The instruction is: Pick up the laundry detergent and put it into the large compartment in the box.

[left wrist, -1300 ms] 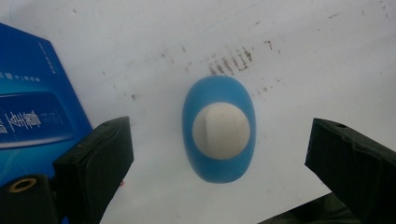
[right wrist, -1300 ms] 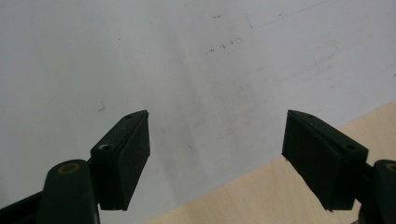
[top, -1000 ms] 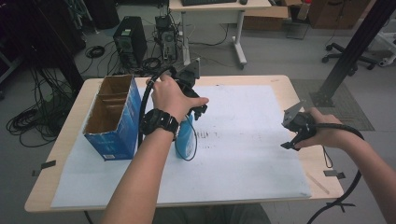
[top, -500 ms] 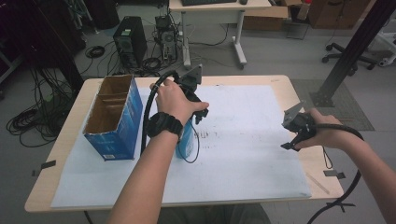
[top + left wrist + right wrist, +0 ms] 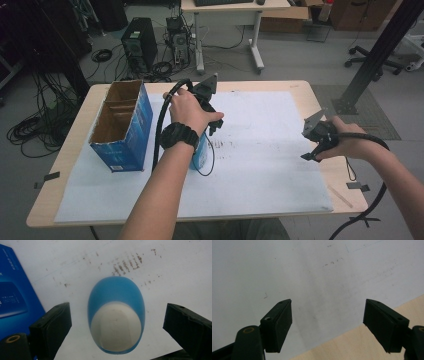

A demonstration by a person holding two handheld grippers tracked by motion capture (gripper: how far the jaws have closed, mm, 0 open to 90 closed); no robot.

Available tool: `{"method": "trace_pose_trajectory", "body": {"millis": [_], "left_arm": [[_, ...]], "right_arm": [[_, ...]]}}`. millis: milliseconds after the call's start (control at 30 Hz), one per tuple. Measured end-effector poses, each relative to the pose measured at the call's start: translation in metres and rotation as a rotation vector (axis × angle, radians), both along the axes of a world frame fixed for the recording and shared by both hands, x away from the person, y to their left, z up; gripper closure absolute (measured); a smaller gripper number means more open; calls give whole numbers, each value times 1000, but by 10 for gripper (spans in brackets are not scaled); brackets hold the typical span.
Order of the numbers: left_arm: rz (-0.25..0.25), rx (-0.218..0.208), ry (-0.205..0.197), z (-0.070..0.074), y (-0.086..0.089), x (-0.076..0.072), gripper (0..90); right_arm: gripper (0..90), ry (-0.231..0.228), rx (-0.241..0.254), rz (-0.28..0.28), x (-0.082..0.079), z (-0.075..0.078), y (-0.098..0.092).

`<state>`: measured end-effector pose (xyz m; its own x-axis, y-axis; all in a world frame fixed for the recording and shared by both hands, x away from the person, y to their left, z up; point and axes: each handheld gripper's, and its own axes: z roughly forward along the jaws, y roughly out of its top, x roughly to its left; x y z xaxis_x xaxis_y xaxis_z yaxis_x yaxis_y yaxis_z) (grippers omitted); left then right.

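the blue bottle [image 5: 116, 315] stands upright on the white paper sheet [image 5: 260, 165], just beside the open blue carton [image 5: 122, 127] at the counter's [image 5: 45, 210] left side. wide bare paper lies to its right. it is blue-bodied with a flat pale top, its long axis vertical. the left gripper [image 5: 117, 327] hangs released above it, jaws wide either side, not touching. the right gripper [image 5: 328, 325], also released, hovers near the paper's right edge.

You have a blue bottle [image 5: 116, 293] with a cream-white top, a blue box [image 5: 131, 134] with a brown cardboard inside, and white paper [image 5: 270, 150], brown-smudged, on the pale wooden bench [image 5: 70, 145].
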<state>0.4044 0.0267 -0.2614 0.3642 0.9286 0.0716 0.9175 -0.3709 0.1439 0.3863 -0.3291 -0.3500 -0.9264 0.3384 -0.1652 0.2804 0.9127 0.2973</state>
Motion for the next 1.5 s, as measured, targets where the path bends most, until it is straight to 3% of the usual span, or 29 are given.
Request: {"method": "trace_pose_trajectory", "body": {"millis": [767,1500], "left_arm": [[10,30,23,-18,-1,3,104],[48,51,51,-27,-4,6,205]], "right_arm": [[234,3,-3,0,-1,-2,0],[234,4,-1,-3,-2,-3,-2]]}}
